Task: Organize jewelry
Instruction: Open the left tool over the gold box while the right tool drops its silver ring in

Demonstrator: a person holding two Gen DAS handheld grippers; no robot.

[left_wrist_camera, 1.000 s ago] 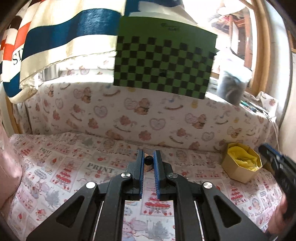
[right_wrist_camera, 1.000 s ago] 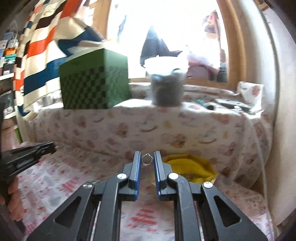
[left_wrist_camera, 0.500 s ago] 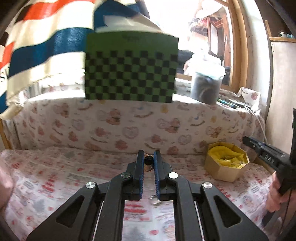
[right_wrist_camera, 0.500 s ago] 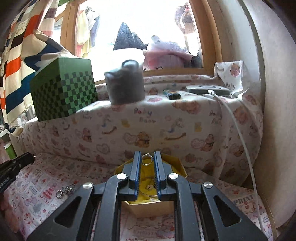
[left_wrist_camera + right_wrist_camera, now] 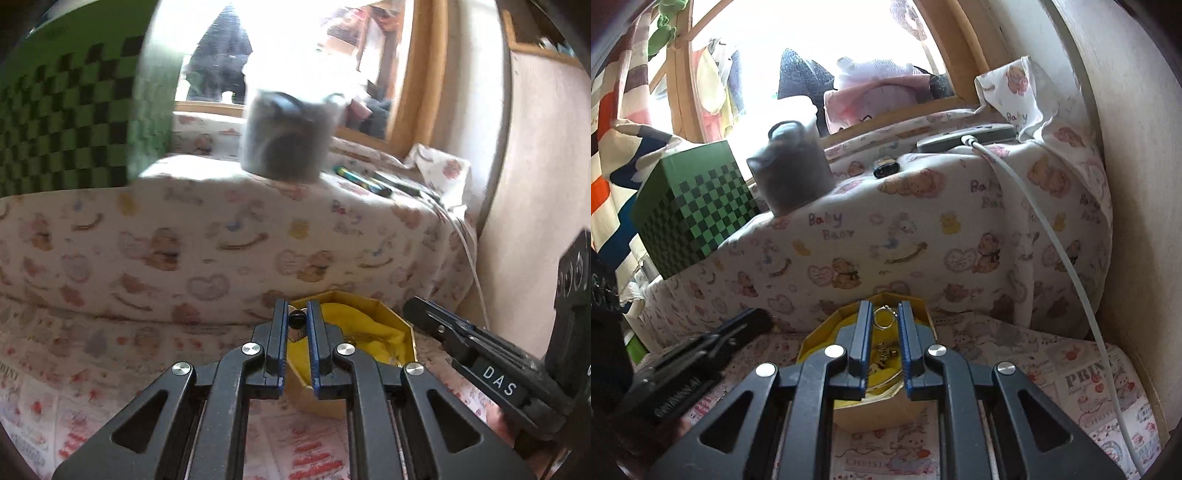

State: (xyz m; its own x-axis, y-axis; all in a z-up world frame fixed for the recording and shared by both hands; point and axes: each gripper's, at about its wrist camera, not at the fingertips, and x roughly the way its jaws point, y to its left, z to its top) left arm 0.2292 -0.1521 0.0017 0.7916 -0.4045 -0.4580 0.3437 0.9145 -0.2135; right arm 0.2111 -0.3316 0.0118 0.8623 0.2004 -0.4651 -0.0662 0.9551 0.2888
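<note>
Octagonal cardboard box (image 5: 882, 413), tan walls, crumpled yellow lining (image 5: 354, 332), resting on surface (image 5: 1071, 387) under a cloth printed with cakes and "PRINT", "CHRIST". Raised ledge behind draped in teddy-and-heart fabric (image 5: 923, 240) reading "Baby Bear". Green checkered cube (image 5: 690, 218) and grey cylindrical jar (image 5: 792, 173) on ledge; white cable (image 5: 1052, 240) trailing down.

Left gripper (image 5: 296, 319): jaws pinching a small black bead (image 5: 296, 318) of an earring between blue pads, just above box's near rim. "DAS" legible on the other tool's body.

Right gripper (image 5: 884, 319): jaws pinching a thin silver ring (image 5: 884, 318), directly over box's yellow interior, metal trinkets (image 5: 884, 350) lying below.
</note>
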